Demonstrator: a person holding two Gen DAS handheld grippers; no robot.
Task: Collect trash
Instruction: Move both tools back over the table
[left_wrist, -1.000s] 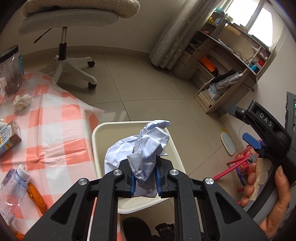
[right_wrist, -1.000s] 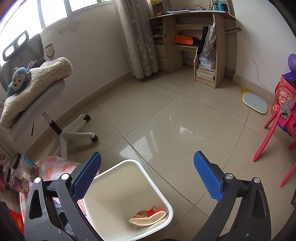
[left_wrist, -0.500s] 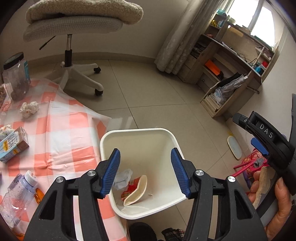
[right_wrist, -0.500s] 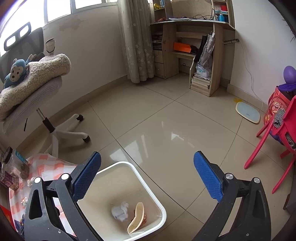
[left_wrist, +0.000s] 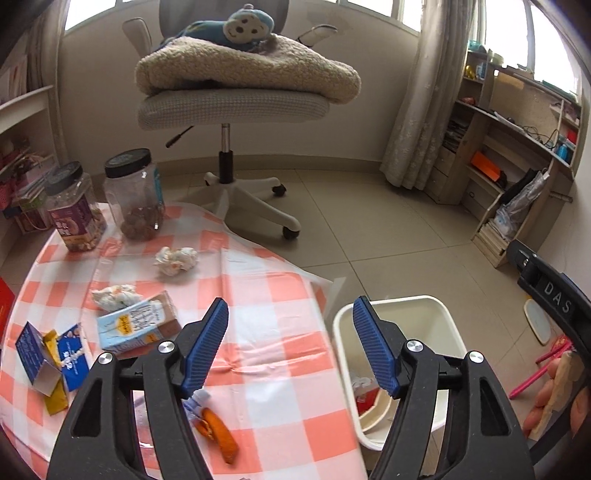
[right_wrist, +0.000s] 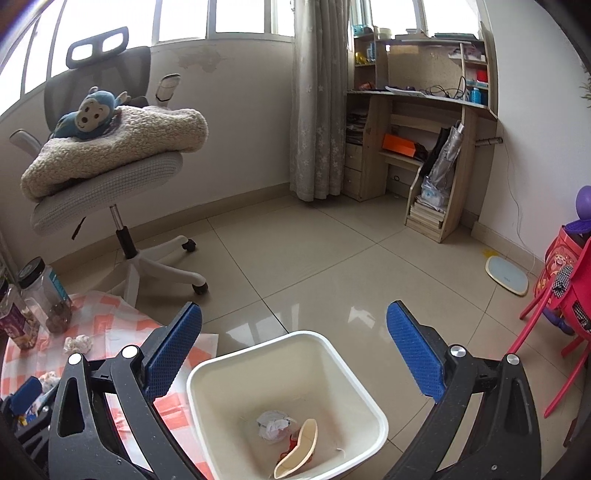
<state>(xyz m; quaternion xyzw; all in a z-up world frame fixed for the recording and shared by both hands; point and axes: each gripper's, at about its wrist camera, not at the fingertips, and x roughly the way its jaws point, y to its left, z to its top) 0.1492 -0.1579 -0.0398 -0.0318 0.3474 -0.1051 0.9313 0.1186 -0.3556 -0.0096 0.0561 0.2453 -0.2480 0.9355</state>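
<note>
A cream trash bin (left_wrist: 441, 314) (right_wrist: 354, 380) stands on the floor at the table's right edge. A crumpled white paper (right_wrist: 273, 424) and a cup-like wrapper (right_wrist: 299, 448) lie in it. My left gripper (left_wrist: 290, 345) is open and empty over the table edge. My right gripper (right_wrist: 293, 354) is open and empty above the bin. On the checked tablecloth (left_wrist: 258, 295) lie two crumpled tissues (left_wrist: 175, 260) (left_wrist: 114, 295), a milk carton (left_wrist: 136, 325), a blue box (left_wrist: 40, 354), an orange wrapper (left_wrist: 218, 434) and a partly hidden bottle.
Two black-lidded jars (left_wrist: 135, 194) (left_wrist: 74, 206) stand at the table's far side. An office chair (left_wrist: 231, 103) with a blanket and a monkey toy stands behind. A desk with shelves (right_wrist: 417, 147) is at the right wall, red kids' furniture (right_wrist: 557, 280) far right.
My left gripper opened and dropped the crumpled paper into the bin, then swung left towards the table. My right gripper stayed open above the bin.
</note>
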